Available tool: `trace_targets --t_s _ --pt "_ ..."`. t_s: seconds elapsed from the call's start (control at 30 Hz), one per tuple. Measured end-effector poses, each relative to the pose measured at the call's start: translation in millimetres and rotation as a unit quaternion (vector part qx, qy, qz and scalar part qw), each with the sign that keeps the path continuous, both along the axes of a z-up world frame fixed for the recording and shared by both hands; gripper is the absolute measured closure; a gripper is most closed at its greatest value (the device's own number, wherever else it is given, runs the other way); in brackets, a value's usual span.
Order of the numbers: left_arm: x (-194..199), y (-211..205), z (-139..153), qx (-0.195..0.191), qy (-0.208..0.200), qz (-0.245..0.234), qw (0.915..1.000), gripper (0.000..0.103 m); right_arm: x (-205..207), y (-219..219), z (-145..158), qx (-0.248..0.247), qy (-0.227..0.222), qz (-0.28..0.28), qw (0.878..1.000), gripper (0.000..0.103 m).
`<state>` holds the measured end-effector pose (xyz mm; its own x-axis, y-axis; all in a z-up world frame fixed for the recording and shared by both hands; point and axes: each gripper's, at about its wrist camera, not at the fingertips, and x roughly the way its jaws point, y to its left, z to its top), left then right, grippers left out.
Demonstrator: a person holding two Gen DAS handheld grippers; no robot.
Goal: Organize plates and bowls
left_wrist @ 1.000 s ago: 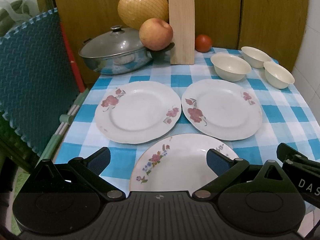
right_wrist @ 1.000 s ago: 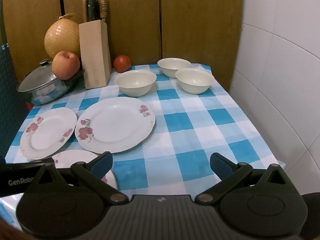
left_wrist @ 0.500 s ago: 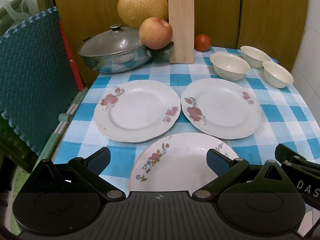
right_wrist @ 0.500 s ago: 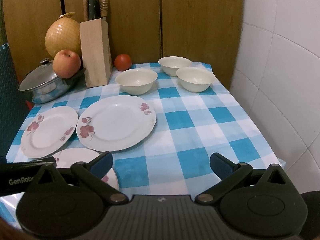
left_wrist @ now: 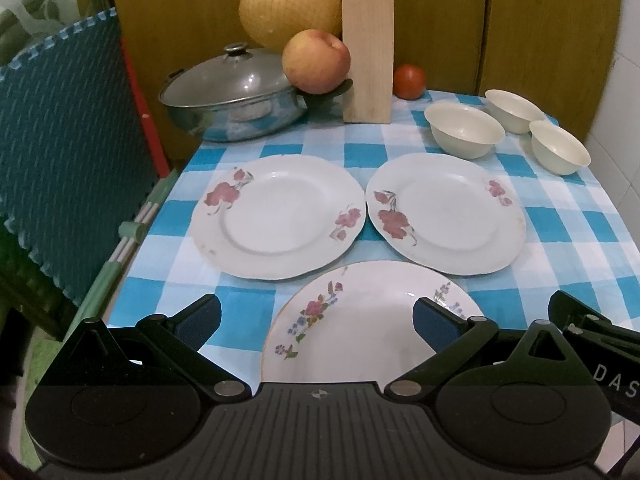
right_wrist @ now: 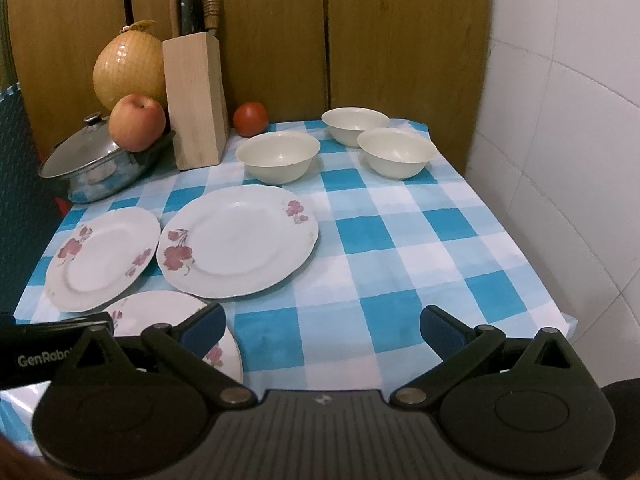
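Three white flowered plates lie flat on the blue checked tablecloth: a left plate (left_wrist: 278,216) (right_wrist: 102,258), a right plate (left_wrist: 446,212) (right_wrist: 238,240), and a near plate (left_wrist: 368,336) (right_wrist: 168,312) with small mixed flowers. Three cream bowls stand behind them: the nearest-left bowl (left_wrist: 464,130) (right_wrist: 278,156), a far bowl (left_wrist: 514,110) (right_wrist: 354,126), and a right bowl (left_wrist: 560,152) (right_wrist: 396,152). My left gripper (left_wrist: 318,320) is open above the near plate's front. My right gripper (right_wrist: 324,324) is open over bare cloth near the table's front edge.
At the back stand a lidded steel pot (left_wrist: 236,96), an apple (left_wrist: 316,60), a netted pomelo (left_wrist: 290,4), a wooden knife block (left_wrist: 368,52) and a tomato (left_wrist: 409,81). A green foam mat (left_wrist: 60,140) leans at the left. A tiled wall (right_wrist: 560,160) borders the right.
Both views have shifted slightly, with the table scene sitting a little nearer the right gripper. Nothing on the table has moved and both grippers stay open.
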<state>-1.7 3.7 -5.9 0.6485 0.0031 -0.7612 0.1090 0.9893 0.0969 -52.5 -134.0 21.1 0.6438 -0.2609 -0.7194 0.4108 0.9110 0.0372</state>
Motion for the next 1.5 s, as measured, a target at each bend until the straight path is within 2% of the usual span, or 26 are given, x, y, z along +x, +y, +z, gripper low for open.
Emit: trace_targets --t_s 0.3,0.6,0.87,0.93,1.0,1.13,1.27,1.37,1.43,1.5 --pt "1.7 3.1 -6.3 0.008 0.018 0.004 0.9998 0.0 3.7 -1.0 -10.7 0.024 0.013 0.015 1.0 0.001" --pt "6.0 18.4 -18.5 0.008 0.058 0.019 0.9981 0.0 12.2 1.4 -30.0 0.049 0.035 0.056 0.997 0.001" --pt "8.8 29.0 -29.1 0.007 0.088 0.029 0.9957 0.001 18.4 1.0 -45.5 0.091 0.046 0.092 0.991 0.01" --pt "11.2 28.1 -32.2 0.009 0.095 0.028 0.9951 0.002 20.3 1.3 -48.5 0.102 0.053 0.105 0.988 0.02" --pt "13.6 26.7 -35.8 0.004 0.107 0.023 0.994 0.002 23.1 1.2 -54.1 0.118 0.068 0.121 0.983 0.024" --pt "16.3 24.5 -42.2 -0.01 0.131 0.014 0.9913 0.006 22.6 1.3 -56.1 0.125 0.061 0.14 0.98 0.026" --pt "16.8 20.4 -47.1 -0.015 0.143 0.001 0.9896 0.009 25.8 -0.4 -55.2 0.137 0.059 0.163 0.975 0.033" --pt "18.0 17.4 -47.5 -0.023 0.144 -0.006 0.9893 0.011 30.8 -6.3 -54.1 0.149 0.063 0.176 0.971 0.042" --pt "18.6 15.4 -48.5 -0.034 0.151 -0.011 0.9879 0.011 34.6 -12.3 -54.3 0.162 0.064 0.179 0.968 0.055" --pt "19.3 12.6 -48.5 -0.03 0.151 -0.011 0.9881 0.011 37.3 -17.2 -55.4 0.176 0.064 0.181 0.966 0.061"
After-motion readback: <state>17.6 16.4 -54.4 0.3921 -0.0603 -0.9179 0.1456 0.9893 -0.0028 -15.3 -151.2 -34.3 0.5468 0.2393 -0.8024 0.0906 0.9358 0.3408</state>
